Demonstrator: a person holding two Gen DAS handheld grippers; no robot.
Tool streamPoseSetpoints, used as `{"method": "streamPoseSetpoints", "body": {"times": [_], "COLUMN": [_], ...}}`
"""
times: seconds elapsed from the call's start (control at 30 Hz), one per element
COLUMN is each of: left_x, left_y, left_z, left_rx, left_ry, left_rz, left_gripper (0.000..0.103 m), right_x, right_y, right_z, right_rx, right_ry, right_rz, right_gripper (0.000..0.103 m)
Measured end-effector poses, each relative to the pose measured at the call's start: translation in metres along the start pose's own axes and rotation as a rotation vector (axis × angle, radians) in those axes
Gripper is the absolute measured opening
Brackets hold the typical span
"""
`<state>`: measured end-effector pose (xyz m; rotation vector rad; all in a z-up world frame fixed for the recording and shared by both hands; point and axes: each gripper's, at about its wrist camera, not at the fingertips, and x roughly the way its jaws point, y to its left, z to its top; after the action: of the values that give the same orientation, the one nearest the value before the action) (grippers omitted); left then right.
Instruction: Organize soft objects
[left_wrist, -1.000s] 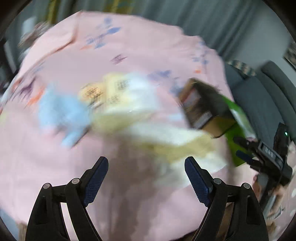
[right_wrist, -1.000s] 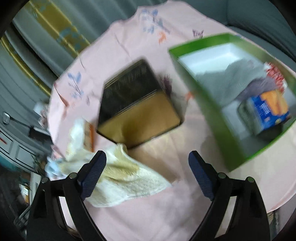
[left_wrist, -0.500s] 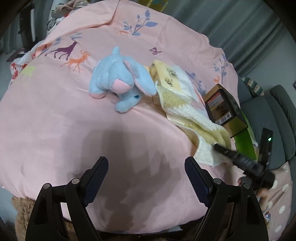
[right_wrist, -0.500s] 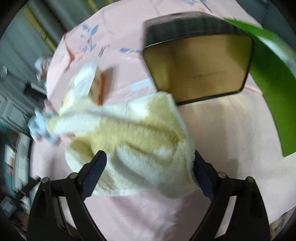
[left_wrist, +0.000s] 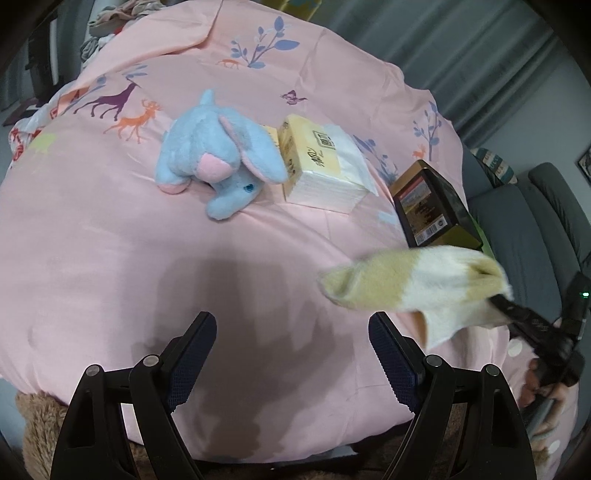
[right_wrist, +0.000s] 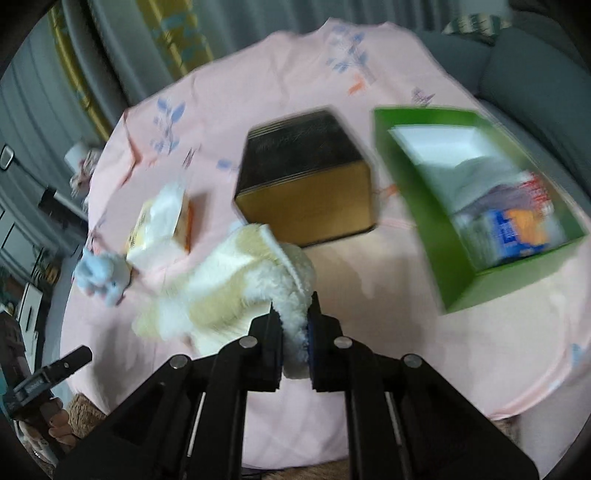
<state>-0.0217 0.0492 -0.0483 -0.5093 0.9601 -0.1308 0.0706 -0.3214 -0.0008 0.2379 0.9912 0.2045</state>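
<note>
Towel (right_wrist: 236, 295) in right hand-held gripper (right_wrist: 294, 332)

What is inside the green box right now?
The green box holds grey fabric and a blue-and-orange packet near its front end; its white lining shows at the far end. Blur and the front wall hide anything beneath them.
</note>
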Motion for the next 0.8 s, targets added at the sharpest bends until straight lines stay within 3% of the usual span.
{"method": "streamPoseSetpoints", "body": {"times": [0.13, 0.3, 0.43, 0.53, 0.6, 0.67, 0.7, 0.77, 0.8], "left_x": [0.005, 0.006, 0.006, 0.009, 0.014, 0.018, 0.020, 0.022, 0.022], "left_y": [-0.008, -0.015, -0.017, -0.019, -0.023, -0.029, -0.032, -0.038, -0.041], "left_z": [0.000, -0.002, -0.002, -0.003, -0.004, -0.004, -0.004, -0.002, 0.000], "left_rx": [0.015, 0.028, 0.027, 0.025, 0.038, 0.056, 0.063, 0.071, 0.072], "left_ry": [0.015, 0.020, 0.022, 0.029, 0.046, 0.061, 0.063, 0.064, 0.062], "left_rz": [-0.013, -0.022, -0.023, -0.024, -0.033, -0.035, -0.034, -0.040, -0.050], "left_gripper": [0.085, 0.085, 0.085, 0.085, 0.085, 0.085, 0.085, 0.085, 0.085], "right_x": [-0.023, -0.008, 0.037, 0.077, 0.103, 0.114, 0.111, 0.096, 0.087], "right_y": [-0.005, 0.036, 0.085, 0.105, 0.104, 0.098, 0.098, 0.096, 0.093], "right_z": [0.008, 0.014, 0.001, -0.013, -0.021, -0.023, -0.022, -0.016, -0.014], "right_rx": [0.003, -0.080, -0.161, -0.185, -0.152, -0.099, -0.098, -0.106, -0.100], "right_ry": [-0.057, -0.063, 0.077, 0.190, 0.272, 0.315, 0.311, 0.286, 0.264], "right_rz": [-0.029, 0.112, 0.335, 0.330, 0.307, 0.337, 0.344, 0.341, 0.345], "right_gripper": [0.010, 0.012, 0.012, 0.014, 0.015, 0.016, 0.023, 0.055, 0.079]}}
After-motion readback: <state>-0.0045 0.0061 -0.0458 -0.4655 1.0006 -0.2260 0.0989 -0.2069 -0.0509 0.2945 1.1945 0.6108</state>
